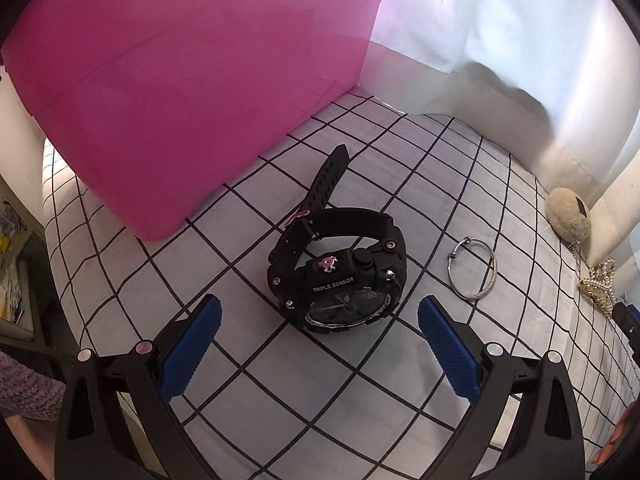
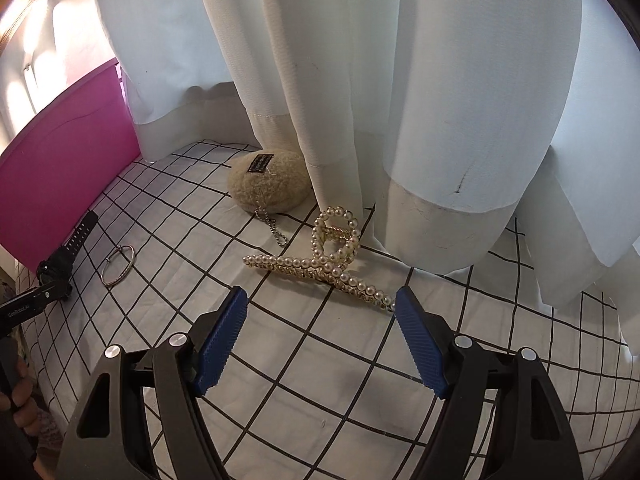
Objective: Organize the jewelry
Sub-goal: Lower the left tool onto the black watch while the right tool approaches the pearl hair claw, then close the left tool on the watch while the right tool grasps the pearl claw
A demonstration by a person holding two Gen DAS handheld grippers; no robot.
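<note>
A chunky black watch (image 1: 340, 276) lies on the checked cloth, strap curled, just beyond my left gripper (image 1: 320, 312), whose blue pads stand wide apart with nothing between them. To its right lies a thin silver bangle (image 1: 472, 268). In the right wrist view a pearl hair claw (image 2: 324, 264) rests on the cloth just ahead of my right gripper (image 2: 320, 300), open and empty; its right fingertip sits close to the claw's end. The bangle (image 2: 118, 266) and watch (image 2: 66, 256) show at the left there.
A pink box (image 1: 180, 100) stands behind the watch. A fuzzy beige pouch (image 2: 268, 184) with a ball chain lies by the white curtain (image 2: 400, 100), which hangs down onto the cloth at the back. The other gripper's body shows at the left edge (image 2: 24, 308).
</note>
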